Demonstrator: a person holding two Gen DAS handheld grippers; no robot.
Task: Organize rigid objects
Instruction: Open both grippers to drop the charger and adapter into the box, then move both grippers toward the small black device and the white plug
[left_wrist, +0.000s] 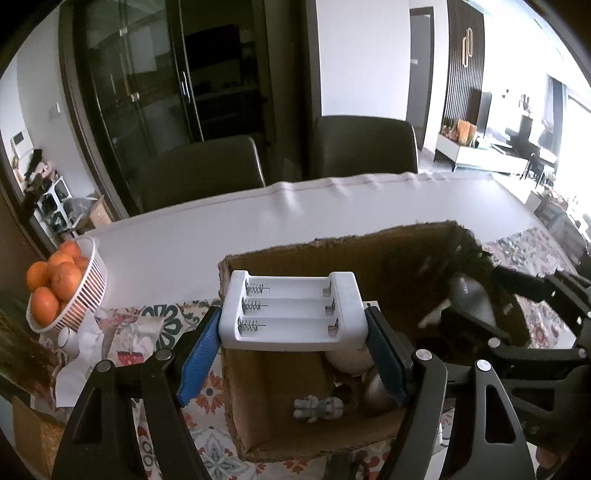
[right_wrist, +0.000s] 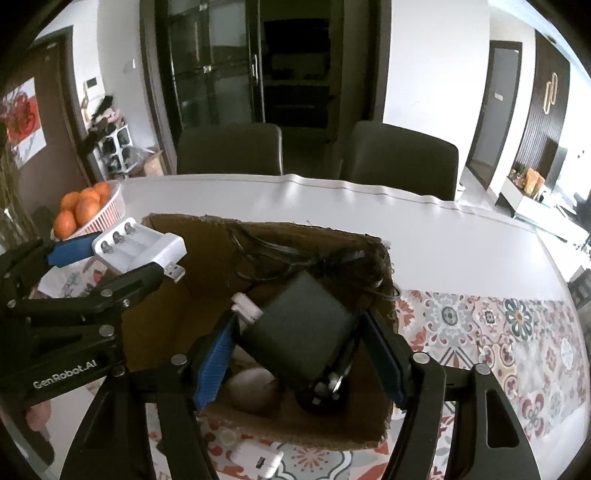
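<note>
Cardboard box (left_wrist: 258, 402) sits open-topped on a patterned floral cloth (right_wrist: 498, 332) at the near edge of a white table (left_wrist: 221, 229), and both grippers hang over it. Farthest left on the table, a white slatted basket (left_wrist: 86, 295) holds a pile of oranges (left_wrist: 61, 280). Just right of it, the left gripper (left_wrist: 293, 334) has its blue-padded fingers (left_wrist: 201, 343) pressed against the two short ends of a white battery charger (left_wrist: 291, 310), which it holds level above the box's left half; the charger shows three empty slots with springs, and in the right wrist view a USB plug (right_wrist: 173, 271) sticks out from one side of it. Beneath the charger, on the box floor, lie a small astronaut figure (left_wrist: 317, 406) and some rounded pieces too shadowed to name. Further right, the right gripper (right_wrist: 299, 352) reaches down into the box's right half, its jaws partly open around a black power adapter (right_wrist: 299, 332) that lies tilted between them; the left pad sits at the adapter's edge, while the right pad looks slightly clear of it, so a firm grip cannot be told. A white plug (right_wrist: 245, 308) juts from the adapter's upper left corner, and a tangle of black cable (right_wrist: 280, 254) fills the box's far side. On the cloth just in front of the box lies a white USB charger block (right_wrist: 256, 459). Behind the table stand two dark chairs (right_wrist: 399, 162).
</note>
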